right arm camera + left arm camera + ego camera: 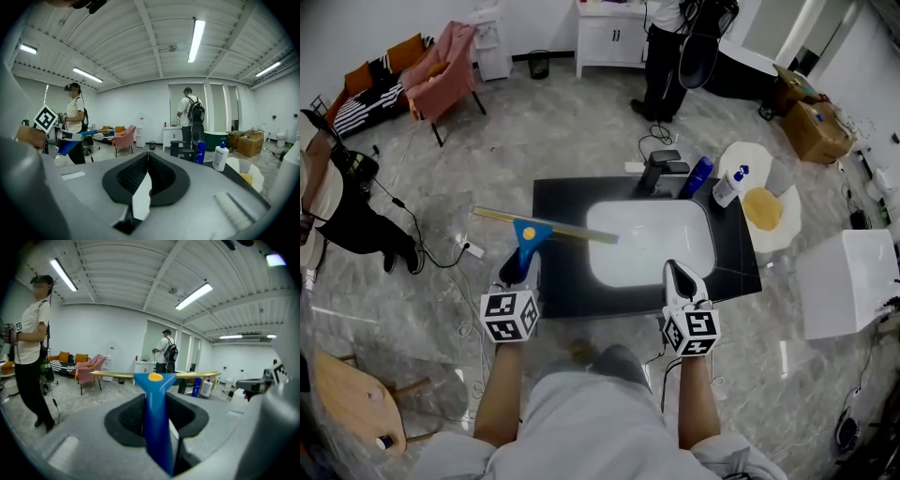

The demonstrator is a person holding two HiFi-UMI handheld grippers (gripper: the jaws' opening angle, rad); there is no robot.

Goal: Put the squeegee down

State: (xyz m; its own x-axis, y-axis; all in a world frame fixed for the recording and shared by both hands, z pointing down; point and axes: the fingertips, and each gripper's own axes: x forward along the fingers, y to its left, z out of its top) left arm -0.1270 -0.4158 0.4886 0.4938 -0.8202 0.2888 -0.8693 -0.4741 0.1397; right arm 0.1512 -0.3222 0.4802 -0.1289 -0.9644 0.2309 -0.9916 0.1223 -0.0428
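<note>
Head view: left gripper [519,270] fingers clamp the blue-handled, yellow-bladed squeegee [546,227] in the air over the left edge of the black surface [555,199], beside the white basin [652,242]; right gripper [678,273] fingers together, empty.

Right gripper [147,155], fingers [164,178] together with nothing between them
Beyond it a blue bottle [200,152] stands beside a white pump bottle [219,158] (both upright) on the dark worktop [236,180].

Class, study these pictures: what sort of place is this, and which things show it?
Probably a studio or lab staged for filming chores, not a real bathroom: a lone sink counter stands mid-floor in a big open room, with cardboard boxes nearby and strip lights on a bare ribbed ceiling.
</note>
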